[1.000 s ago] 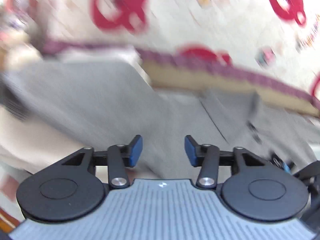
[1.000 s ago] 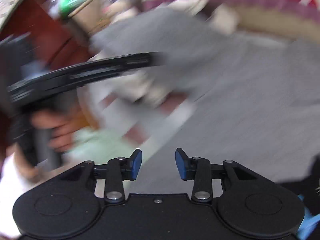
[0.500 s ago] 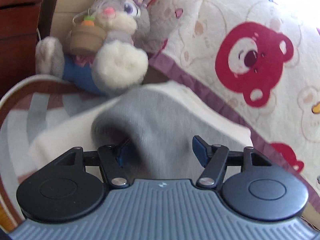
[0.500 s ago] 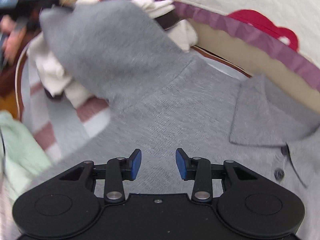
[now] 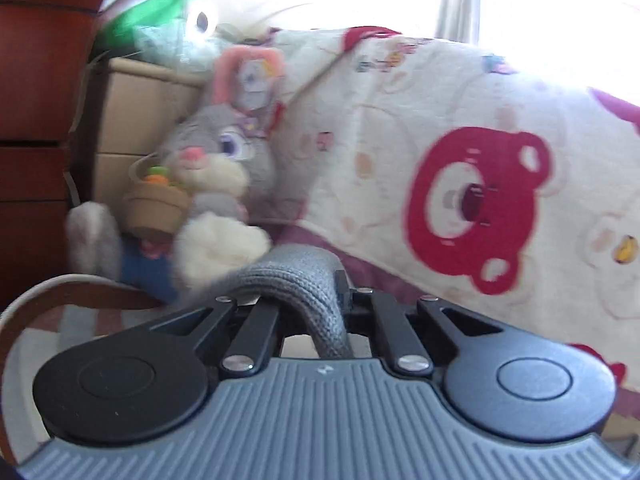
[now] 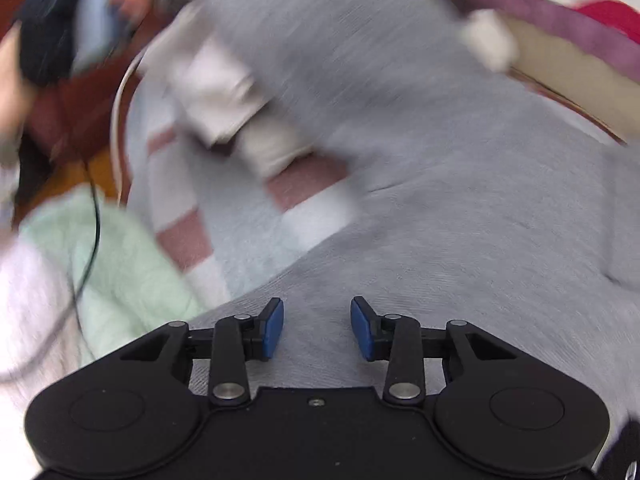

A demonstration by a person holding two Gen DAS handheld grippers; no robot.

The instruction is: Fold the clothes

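Note:
A grey knit shirt [image 6: 460, 208] lies spread on a striped blanket. One sleeve of the shirt [image 6: 328, 40] stretches up toward the far left, where a person's hand holds the other gripper. In the left wrist view my left gripper [image 5: 316, 300] is shut on a bunched fold of that grey sleeve [image 5: 304, 280], which arches up between the jaws and hides the pads. My right gripper [image 6: 316, 328] hovers open just over the shirt's body, with nothing between its blue pads [image 6: 274, 330].
A plush rabbit [image 5: 212, 184] sits against cardboard boxes [image 5: 132, 120] at the left. A cream quilt with red bears [image 5: 480, 200] rises behind. Cream garments [image 6: 224, 96] and a mint-green cloth [image 6: 120, 264] lie on the striped blanket [image 6: 240, 232].
The left gripper's jaws closed onto the grey sleeve and lifted it, with the view swinging toward the rabbit. The right gripper sank closer to the shirt, its jaws unchanged.

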